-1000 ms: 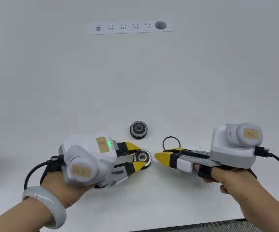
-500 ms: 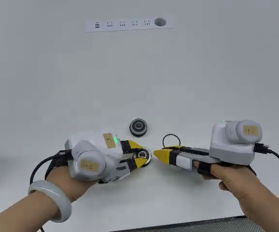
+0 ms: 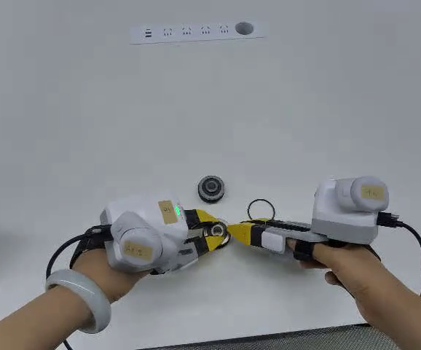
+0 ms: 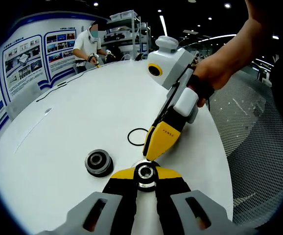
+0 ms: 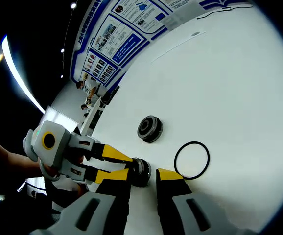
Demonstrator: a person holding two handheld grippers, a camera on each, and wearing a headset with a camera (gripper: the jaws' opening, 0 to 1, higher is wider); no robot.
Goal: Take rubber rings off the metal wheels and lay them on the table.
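One rubber ring is lying free beside the wheel that the left gripper jaws are clamping. The right gripper jaws, slightly apart, are meeting it. Another wheel is waiting behind.

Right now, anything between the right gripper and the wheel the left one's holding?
Nothing visible. The right gripper points straight at the wheel clamped in the left gripper, with its tips right beside it. The loose rubber ring lies off that line, beside the right fingers, and the second wheel sits farther away.
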